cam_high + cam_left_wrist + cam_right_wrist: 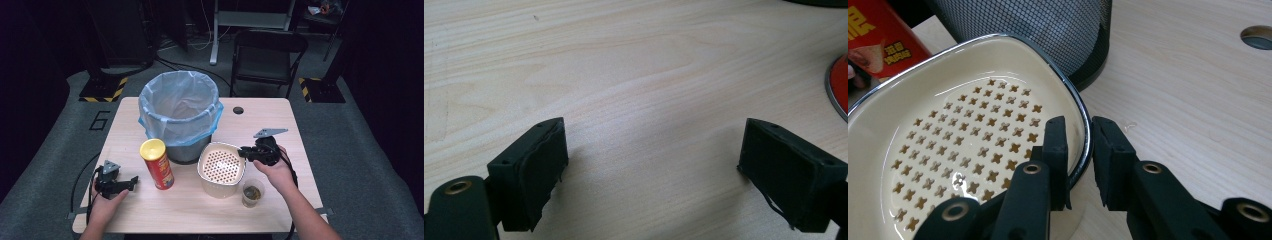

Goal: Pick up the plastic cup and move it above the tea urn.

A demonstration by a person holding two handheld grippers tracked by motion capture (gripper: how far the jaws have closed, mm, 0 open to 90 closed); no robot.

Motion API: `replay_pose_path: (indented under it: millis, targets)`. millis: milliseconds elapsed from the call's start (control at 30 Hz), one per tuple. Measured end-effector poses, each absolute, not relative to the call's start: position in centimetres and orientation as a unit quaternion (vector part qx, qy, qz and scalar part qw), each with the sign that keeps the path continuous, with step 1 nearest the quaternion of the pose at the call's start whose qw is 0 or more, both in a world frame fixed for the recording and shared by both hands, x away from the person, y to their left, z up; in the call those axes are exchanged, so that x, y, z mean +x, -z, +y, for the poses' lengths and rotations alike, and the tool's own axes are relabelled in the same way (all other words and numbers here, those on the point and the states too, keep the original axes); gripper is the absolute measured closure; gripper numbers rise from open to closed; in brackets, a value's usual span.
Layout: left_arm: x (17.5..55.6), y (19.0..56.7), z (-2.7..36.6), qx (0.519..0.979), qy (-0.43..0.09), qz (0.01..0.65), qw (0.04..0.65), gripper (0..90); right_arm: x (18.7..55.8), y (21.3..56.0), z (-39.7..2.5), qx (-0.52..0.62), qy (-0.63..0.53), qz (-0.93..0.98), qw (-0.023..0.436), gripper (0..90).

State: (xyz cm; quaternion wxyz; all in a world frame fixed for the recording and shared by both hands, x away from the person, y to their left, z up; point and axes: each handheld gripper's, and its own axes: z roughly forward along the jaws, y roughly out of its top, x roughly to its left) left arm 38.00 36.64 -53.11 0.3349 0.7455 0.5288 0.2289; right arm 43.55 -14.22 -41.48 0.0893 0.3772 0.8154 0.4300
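Strainer [220, 166] sat just in front of the bin [180, 112], its rim pinched between the nearly closed jaws of the right gripper [1079, 160], likely for lifting, while the left gripper [651, 175] rested wide open and empty on the surface [634, 65], left of the can [157, 164].

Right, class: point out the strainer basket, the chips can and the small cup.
strainer basket [220, 165], high view, perforated floor.
chips can [152, 148], high view, yellow lid.
small cup [251, 193], high view, its inside.
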Motion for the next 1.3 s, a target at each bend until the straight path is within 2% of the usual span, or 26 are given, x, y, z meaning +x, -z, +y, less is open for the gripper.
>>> replay_pose_path:
  millis: [667,700,767,900,1067,1300]
  targets:
    - [38.0,53.1,36.6,0.745,-0.229,0.529,0.335,11.7,42.7,41.8,-13.0,0.324,-0.446,0.831,0.075,80.9]
    - [38.0,53.1,36.6,0.745,-0.229,0.529,0.335,11.7,42.6,41.8,-13.0,0.325,-0.444,0.831,0.077,78.9]
    - [38.0,53.1,36.6,0.745,-0.229,0.529,0.335,11.7,42.4,41.6,-13.0,0.333,-0.448,0.826,0.081,64.9]
    - [38.0,53.1,36.6,0.745,-0.229,0.529,0.335,11.7,41.1,40.7,-13.5,0.34,-0.457,0.814,0.116,50.5]
    - [38.0,53.1,36.6,0.745,-0.229,0.529,0.335,11.7,39.1,39.8,-15.1,0.351,-0.467,0.8,0.139,41.5]
    - [38.0,53.1,36.6,0.745,-0.229,0.529,0.335,11.6,36.1,40.1,-17.7,0.363,-0.458,0.796,0.156,37.2]
